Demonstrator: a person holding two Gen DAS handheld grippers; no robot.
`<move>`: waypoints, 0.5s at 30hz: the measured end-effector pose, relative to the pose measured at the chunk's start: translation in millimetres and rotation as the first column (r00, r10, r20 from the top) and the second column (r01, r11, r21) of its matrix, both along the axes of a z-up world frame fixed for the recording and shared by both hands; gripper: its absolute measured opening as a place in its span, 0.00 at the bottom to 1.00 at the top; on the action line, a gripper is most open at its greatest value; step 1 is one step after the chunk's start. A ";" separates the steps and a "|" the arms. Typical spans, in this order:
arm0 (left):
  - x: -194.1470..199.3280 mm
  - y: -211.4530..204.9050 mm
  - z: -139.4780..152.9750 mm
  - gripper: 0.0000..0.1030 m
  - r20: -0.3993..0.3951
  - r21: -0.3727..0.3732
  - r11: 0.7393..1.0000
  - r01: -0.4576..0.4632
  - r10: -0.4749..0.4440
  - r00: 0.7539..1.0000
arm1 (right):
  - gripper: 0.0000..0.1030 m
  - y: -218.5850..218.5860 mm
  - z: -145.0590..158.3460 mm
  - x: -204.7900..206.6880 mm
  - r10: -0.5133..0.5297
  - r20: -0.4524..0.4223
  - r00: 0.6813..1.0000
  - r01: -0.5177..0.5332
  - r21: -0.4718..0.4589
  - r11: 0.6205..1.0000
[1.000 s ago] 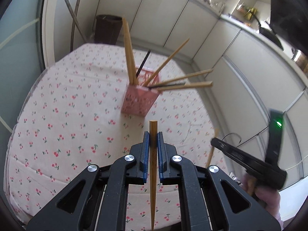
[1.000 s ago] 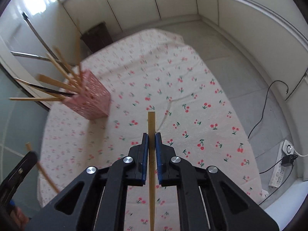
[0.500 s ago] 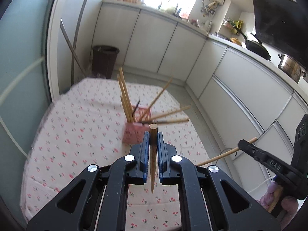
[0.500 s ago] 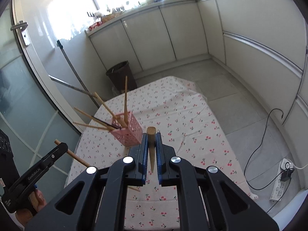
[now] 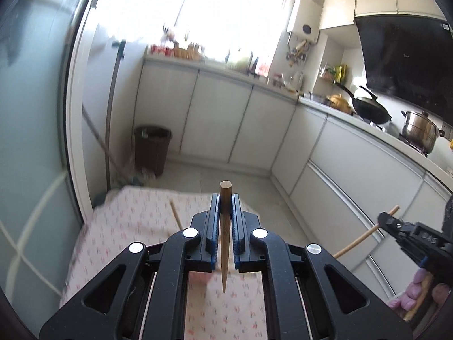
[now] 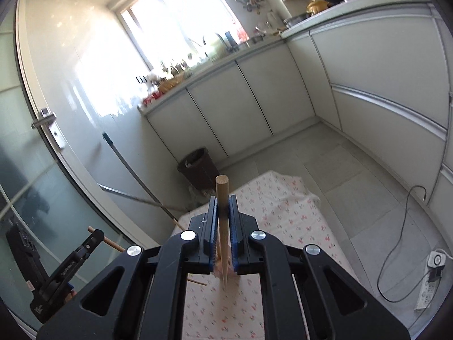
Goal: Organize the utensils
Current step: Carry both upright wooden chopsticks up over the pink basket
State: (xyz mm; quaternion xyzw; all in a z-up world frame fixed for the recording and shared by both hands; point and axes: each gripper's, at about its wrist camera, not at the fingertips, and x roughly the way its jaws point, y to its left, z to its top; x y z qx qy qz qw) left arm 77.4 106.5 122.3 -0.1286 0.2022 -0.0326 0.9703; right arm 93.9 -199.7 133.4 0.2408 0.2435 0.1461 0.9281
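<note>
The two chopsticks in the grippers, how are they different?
The left chopstick looks darker brown; the right chopstick is paler tan. The left one's top end looks flattened; the right one's looks rounder. Both stand upright with the thin tip down, each clamped in a shut hand-held gripper, left and right, above the cherry-print tablecloth.

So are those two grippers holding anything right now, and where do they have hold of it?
Each is shut on one wooden chopstick near its thick end: left gripper on its chopstick, right gripper on the other chopstick.
</note>
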 end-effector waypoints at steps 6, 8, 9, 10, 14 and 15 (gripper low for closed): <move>37.6 -9.0 7.0 0.07 0.028 0.038 0.998 -0.044 0.043 0.999 | 0.08 21.7 30.9 23.8 0.012 0.062 0.998 -0.011 -0.012 1.000; 50.1 -9.6 2.3 0.06 0.025 0.038 0.998 -0.059 0.058 0.998 | 0.08 30.2 35.2 32.8 0.019 0.071 0.997 -0.017 -0.024 1.000; 53.6 -8.7 0.4 0.06 0.024 0.039 0.997 -0.065 0.064 0.998 | 0.08 35.9 36.3 38.5 0.021 0.076 0.997 -0.019 -0.031 0.999; 58.7 -8.3 -1.6 0.04 0.021 0.040 0.997 -0.070 0.070 0.997 | 0.08 41.0 35.8 41.7 0.024 0.079 0.997 -0.021 -0.037 0.999; 70.5 -2.2 -3.5 0.00 0.014 0.026 0.998 -0.065 0.065 0.998 | 0.08 54.7 30.1 59.5 0.036 0.058 0.998 -0.033 -0.044 0.998; 70.3 -0.2 -2.5 0.00 0.014 0.020 0.998 -0.063 0.063 0.998 | 0.08 56.8 27.2 63.6 0.038 0.049 0.998 -0.036 -0.042 0.998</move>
